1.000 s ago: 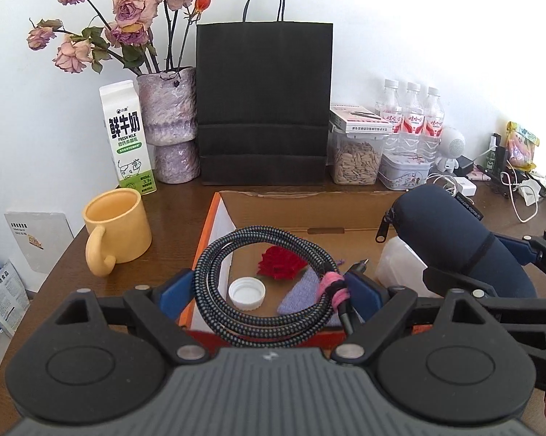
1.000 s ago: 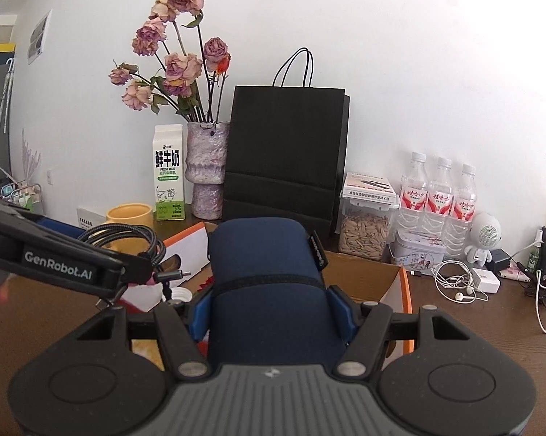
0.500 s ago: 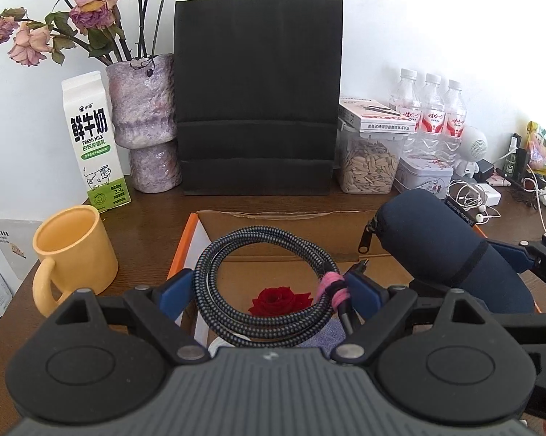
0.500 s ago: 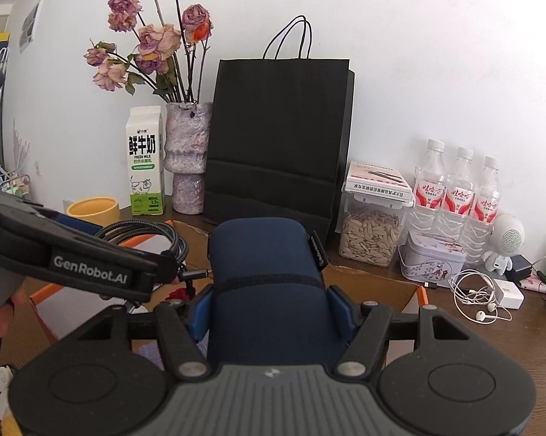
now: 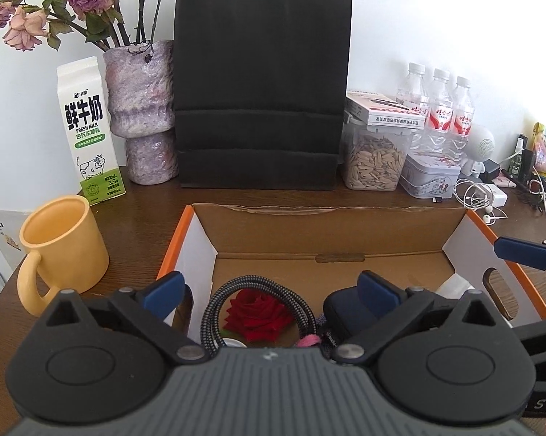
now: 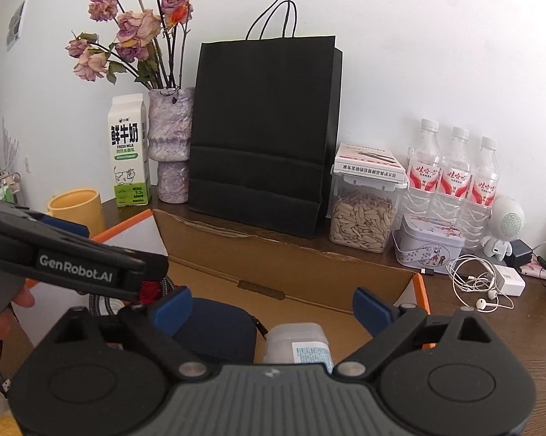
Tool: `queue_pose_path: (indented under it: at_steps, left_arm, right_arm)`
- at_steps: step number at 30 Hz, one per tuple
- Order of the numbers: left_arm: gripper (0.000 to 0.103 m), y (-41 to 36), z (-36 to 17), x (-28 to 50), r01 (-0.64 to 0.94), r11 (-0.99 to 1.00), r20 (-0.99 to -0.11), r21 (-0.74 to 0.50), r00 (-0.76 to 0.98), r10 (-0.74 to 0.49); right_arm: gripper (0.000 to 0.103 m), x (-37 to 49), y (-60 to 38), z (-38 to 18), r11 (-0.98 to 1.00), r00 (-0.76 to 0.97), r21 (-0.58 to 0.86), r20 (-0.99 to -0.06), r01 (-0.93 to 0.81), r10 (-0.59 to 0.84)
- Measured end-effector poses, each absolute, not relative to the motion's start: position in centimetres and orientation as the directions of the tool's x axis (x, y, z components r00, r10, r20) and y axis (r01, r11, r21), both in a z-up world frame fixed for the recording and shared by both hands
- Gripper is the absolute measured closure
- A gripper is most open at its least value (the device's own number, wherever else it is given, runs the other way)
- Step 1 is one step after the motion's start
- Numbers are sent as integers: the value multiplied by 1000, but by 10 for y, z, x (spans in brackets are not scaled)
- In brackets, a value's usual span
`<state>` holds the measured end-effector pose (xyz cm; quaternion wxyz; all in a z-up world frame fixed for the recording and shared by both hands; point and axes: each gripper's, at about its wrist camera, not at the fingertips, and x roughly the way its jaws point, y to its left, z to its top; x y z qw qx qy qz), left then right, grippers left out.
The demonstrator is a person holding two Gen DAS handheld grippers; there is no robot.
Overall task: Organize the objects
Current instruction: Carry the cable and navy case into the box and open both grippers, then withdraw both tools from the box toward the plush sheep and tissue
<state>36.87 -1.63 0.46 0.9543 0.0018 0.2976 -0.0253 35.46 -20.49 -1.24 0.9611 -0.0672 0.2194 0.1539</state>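
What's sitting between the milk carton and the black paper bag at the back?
A mottled purple vase of dried roses stands between the milk carton and the black paper bag, clearest in the left wrist view.

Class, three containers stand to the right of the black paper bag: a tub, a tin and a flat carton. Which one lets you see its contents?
The clear plastic tub, directly beside the bag: pale seeds show through its wall. The flat carton lying on its lid and the patterned tin are opaque.

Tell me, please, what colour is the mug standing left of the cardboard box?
The mug is pale yellow, plain, without pattern. The left wrist view shows it best.
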Motion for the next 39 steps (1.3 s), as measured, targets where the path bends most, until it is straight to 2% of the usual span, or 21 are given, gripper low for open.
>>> queue_pose_path:
  at_steps: [22,39]
  left_arm:
    - [0,-16,33,289,9,1000,-574,-15,819,-16]
    - [0,-9,16,213,-26,1000,-628,-16,778,10]
  right_arm:
    - [7,275,-228,9,951,867,-31,-421,-306,265]
    - [6,200,-247,-11,953,834,-21,-489,-303,255]
